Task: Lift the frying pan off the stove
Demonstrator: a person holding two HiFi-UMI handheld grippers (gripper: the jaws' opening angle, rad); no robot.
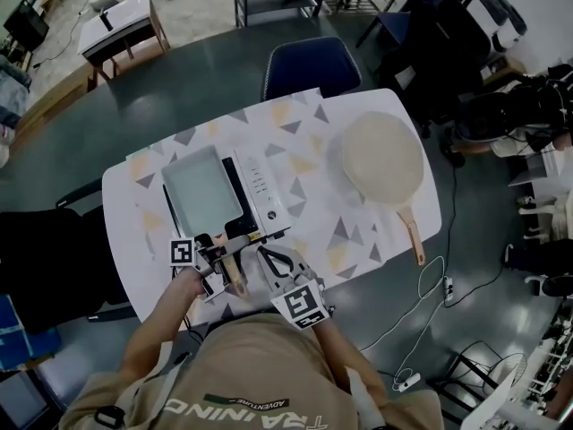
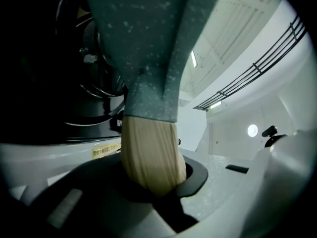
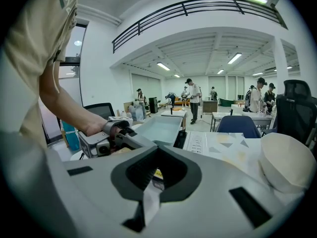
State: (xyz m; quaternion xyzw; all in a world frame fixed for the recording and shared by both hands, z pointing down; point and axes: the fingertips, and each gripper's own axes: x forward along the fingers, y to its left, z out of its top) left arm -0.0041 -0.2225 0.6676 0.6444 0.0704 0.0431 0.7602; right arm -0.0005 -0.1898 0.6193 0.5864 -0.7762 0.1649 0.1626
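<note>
A rectangular grey-green frying pan sits on the white portable stove at the table's left. Its wooden handle points toward me. My left gripper is shut on that handle. In the left gripper view the handle's rounded end sits in the left gripper, and the pan's underside rises overhead. My right gripper hovers just right of the handle, shut with nothing in it. The right gripper view shows its closed jaws, the pan and the left gripper beyond.
A round cream pan with a wooden handle lies upside down at the table's right, seen too in the right gripper view. A blue chair stands behind the table. A white cable lies on the floor.
</note>
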